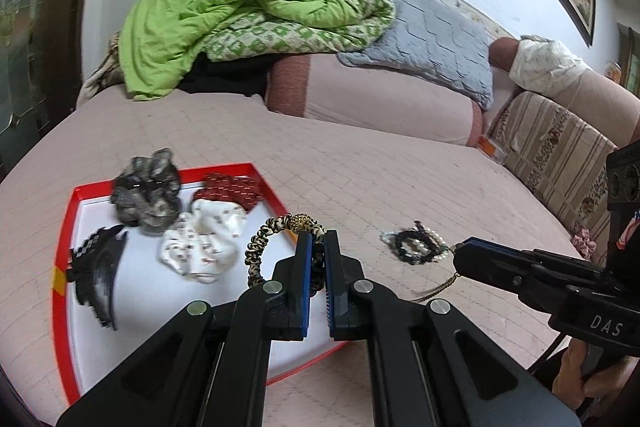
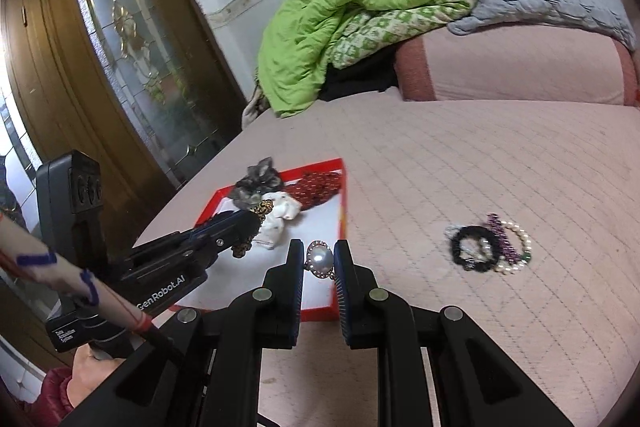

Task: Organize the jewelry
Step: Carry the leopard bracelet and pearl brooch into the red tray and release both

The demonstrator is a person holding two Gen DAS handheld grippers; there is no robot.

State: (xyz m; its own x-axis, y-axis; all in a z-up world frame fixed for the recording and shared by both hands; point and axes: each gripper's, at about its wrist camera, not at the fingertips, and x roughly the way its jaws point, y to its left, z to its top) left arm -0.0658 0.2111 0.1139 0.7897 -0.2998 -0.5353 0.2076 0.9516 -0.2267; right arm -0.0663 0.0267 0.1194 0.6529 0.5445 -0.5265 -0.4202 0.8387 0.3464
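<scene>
My left gripper [image 1: 317, 241] is shut on a leopard-print hair band [image 1: 256, 251] with a gold bead, held over the red-rimmed white tray [image 1: 64, 227]. In the right wrist view the same gripper [image 2: 250, 223] hangs above the tray [image 2: 340, 223]. My right gripper [image 2: 318, 259] is shut on a pearl brooch [image 2: 320, 259] with a jewelled rim, near the tray's right edge; in the left wrist view this gripper [image 1: 460, 254] trails a thin chain. A pile of bead bracelets [image 2: 490, 247] lies on the pink bedspread, also seen as bracelets [image 1: 416, 247] to the right.
In the tray lie a grey scrunchie [image 1: 146, 197], a white scrunchie [image 1: 202, 241], a red scrunchie [image 1: 230, 191] and a black hair claw [image 1: 98, 275]. A green quilt [image 1: 224, 11] and grey pillow [image 1: 436, 31] are piled at the back. A wooden door [image 2: 100, 67] stands left.
</scene>
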